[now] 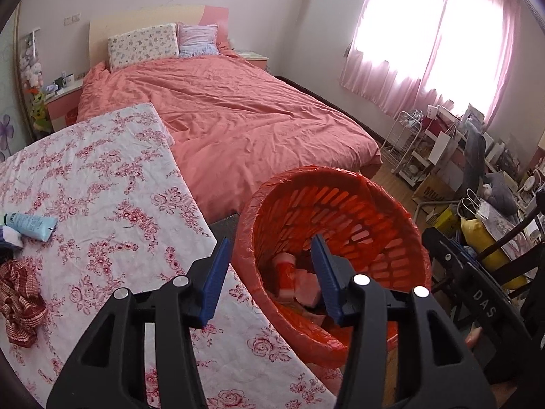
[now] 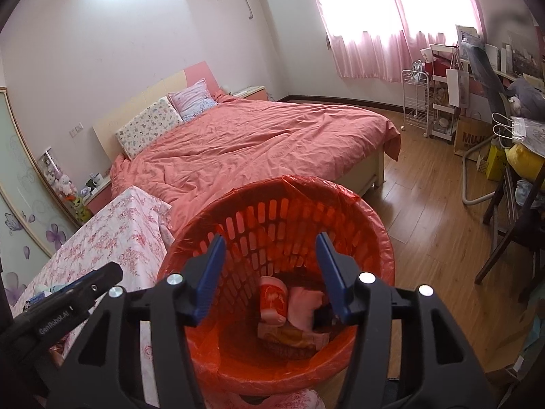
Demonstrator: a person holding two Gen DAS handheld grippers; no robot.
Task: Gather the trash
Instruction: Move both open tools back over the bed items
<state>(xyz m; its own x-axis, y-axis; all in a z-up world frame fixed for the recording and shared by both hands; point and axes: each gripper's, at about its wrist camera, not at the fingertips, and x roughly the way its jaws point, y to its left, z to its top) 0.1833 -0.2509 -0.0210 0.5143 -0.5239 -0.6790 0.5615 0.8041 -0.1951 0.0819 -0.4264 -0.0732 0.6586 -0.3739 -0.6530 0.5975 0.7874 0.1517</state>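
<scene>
Over the bin, both my grippers hang spread and hold nothing.

From my right gripper (image 2: 270,266) I look straight down into the orange bin (image 2: 374,238), lined with a red bag, where a red-and-white cup (image 2: 272,301) and pink wrappers (image 2: 305,306) lie at the bottom. My left gripper (image 1: 269,271) sits at the near rim, half over the bench (image 1: 112,184) with its floral cloth. On that bench, well apart from the bin, lie a pale blue tube (image 1: 32,225) and a red patterned cloth (image 1: 18,301). Beyond both stands the bed (image 1: 238,116).
</scene>
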